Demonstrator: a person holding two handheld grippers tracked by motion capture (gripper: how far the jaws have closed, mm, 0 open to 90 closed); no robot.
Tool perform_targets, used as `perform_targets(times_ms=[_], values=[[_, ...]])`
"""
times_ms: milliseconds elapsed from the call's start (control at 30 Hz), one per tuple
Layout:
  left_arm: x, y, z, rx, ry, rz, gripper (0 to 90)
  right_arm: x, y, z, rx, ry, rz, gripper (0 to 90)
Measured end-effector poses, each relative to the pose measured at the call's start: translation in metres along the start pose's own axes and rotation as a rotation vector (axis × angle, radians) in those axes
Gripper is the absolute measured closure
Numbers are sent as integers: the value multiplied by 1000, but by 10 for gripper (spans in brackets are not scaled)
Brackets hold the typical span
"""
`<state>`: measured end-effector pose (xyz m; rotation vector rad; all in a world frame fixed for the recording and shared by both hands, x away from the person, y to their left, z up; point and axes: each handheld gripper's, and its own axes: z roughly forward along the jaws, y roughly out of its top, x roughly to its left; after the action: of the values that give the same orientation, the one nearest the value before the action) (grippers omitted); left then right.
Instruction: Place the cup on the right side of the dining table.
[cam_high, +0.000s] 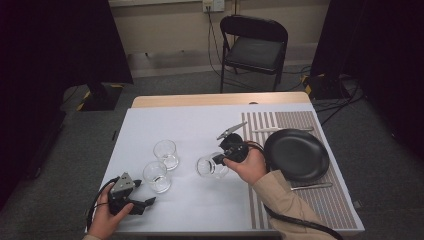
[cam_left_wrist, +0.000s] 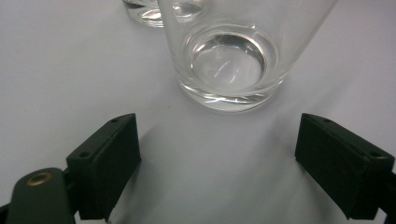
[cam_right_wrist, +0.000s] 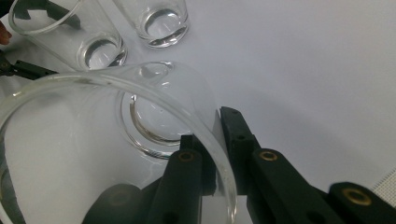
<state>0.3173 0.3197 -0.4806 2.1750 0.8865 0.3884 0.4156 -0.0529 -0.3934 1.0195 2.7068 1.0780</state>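
Clear glass tumbler (cam_right_wrist: 107, 140), thick heavy base, thin rim, empty; it was tipped on a slant near the middle of the table (cam_high: 200, 125), base toward the left of the high view, mouth toward the right claw. Right claw (cam_right_wrist: 219, 154) was clamped on its rim: one jaw inside the wall, the other outside, pinching the glass edge. In the high view the same tumbler (cam_high: 211, 166) sat just left of the right hand (cam_high: 247, 165).

Two more matching tumblers stood upright to the left: near tumbler (cam_high: 157, 176) and far tumbler (cam_high: 165, 154), close together, both empty, thick bases catching the light. Whether they touched, unclear.

Left claw (cam_left_wrist: 219, 163) rested low on the table at the front left, jaws spread wide, nothing between them; the near tumbler (cam_left_wrist: 229, 60) stood just ahead of the jaws, apart from both.

Right of the held tumbler: black plate (cam_high: 296, 154) on a striped placemat (cam_high: 330, 200), with cutlery (cam_high: 311, 186) beside it. White cover on the table. Folding chair (cam_high: 254, 47) behind.
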Motion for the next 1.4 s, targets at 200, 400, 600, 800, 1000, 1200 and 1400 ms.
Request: perform_targets(times_ms=[200,400,600,800,1000,1200,1400], values=[[0,0,0,0,0,0,131,-3,-3,-2,-5,-3,8,853],[0,0,0,0,0,0,131,-6,-5,-7,-14,-10,20,853],[0,0,0,0,0,0,131,-9,-7,-9,-8,-17,26,853],[0,0,0,0,0,0,131,-11,-9,-10,-7,-25,26,853],[0,0,0,0,0,0,131,-13,-11,-13,-13,-26,38,853],[0,0,0,0,0,0,131,-15,-12,-14,-10,-31,40,853],[0,0,0,0,0,0,131,-18,-14,-16,-17,-37,47,853]])
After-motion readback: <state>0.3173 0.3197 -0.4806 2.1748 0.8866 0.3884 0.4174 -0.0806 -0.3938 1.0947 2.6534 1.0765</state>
